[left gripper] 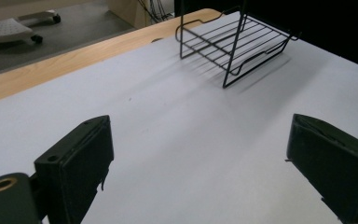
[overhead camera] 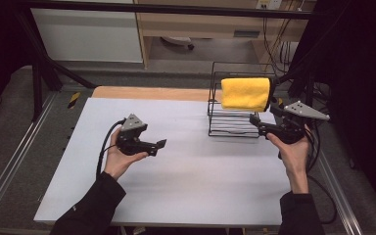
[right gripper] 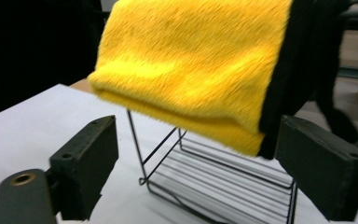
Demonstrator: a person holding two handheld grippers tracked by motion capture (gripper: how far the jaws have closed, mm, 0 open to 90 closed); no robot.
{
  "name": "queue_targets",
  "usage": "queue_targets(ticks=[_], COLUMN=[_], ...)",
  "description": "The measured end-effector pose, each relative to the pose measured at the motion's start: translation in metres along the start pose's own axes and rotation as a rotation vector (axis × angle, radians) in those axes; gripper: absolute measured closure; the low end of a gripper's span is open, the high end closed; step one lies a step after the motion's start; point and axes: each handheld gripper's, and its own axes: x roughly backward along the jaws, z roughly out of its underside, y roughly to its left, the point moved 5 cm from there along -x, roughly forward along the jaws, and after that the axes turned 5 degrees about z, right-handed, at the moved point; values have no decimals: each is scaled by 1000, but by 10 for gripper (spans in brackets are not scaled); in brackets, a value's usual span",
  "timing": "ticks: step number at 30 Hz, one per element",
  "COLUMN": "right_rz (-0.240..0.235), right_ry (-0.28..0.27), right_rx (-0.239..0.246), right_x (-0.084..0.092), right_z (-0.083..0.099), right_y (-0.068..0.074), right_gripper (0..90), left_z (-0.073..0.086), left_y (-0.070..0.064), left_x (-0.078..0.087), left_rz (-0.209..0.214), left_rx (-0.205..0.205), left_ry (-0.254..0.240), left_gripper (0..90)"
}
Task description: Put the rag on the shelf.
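Note:
A folded yellow towel (overhead camera: 246, 94) (right gripper: 191, 70) hangs over the top bar of a black wire rack (overhead camera: 230, 125) (right gripper: 214, 172) at the back right of the white table (overhead camera: 176, 186). A dark strip runs down the towel's right side. My right gripper (overhead camera: 255, 120) (right gripper: 196, 135) is held just in front of the rack, below the towel's lower edge, open with nothing pressed between its pads. My left gripper (overhead camera: 159, 146) (left gripper: 200, 135) hovers over the table's left middle, pointing toward the rack (left gripper: 235, 42), open and empty.
A wooden strip (overhead camera: 147, 93) borders the table's far edge. Black frame bars and dark curtains stand at the right and left. A wheeled chair base (left gripper: 9, 28) sits on the floor beyond. Bare tabletop lies between the two hands.

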Motion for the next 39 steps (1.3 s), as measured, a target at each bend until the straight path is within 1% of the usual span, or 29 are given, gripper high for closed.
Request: queue_targets(ticks=[5,10,11,14,17,19,22,24,30,32,33,35,36,39], right_rz=[-34,-78,-85,-109,-132,-144,-160,-173,-206,-219,-223,-232,-230,-245], right_ry=[24,59,66,82,113,130,165,180,215,222,229,250,254,262], right_rx=[-1,-6,-7,-19,-23,-33,-31,-36,-50,-43,-48,-39,-39,-46], right_x=[0,-4,-5,-6,-8,-8,-9,-9,-3,0,2,4,5,7], right_z=[15,34,38,52,67,78,94,103,128,137,142,150,153,161], right_y=[11,21,23,28,32,35,38,39,39,38,38,37,36,37], right_gripper=[80,61,59,53,49,36,25,18,6,6,6,6,6,6], left_z=[25,48,52,66,79,88,99,105,117,120,122,125,126,128], left_y=[13,22,23,27,29,31,34,35,35,36,36,37,37,37], left_x=[21,36,38,45,49,52,55,58,63,65,65,66,66,68], left_rz=[-25,-42,-44,-49,-54,-57,-67,-77,-72,-73,-74,-77,-78,-80], left_rx=[28,51,58,62,73,76,74,67,71,72,72,67,69,64], left_ry=[5,15,17,29,45,52,74,85,87,90,92,94,90,80], left_gripper=[66,66,66,67,67,68,69,69,70,73,74,73,73,74])
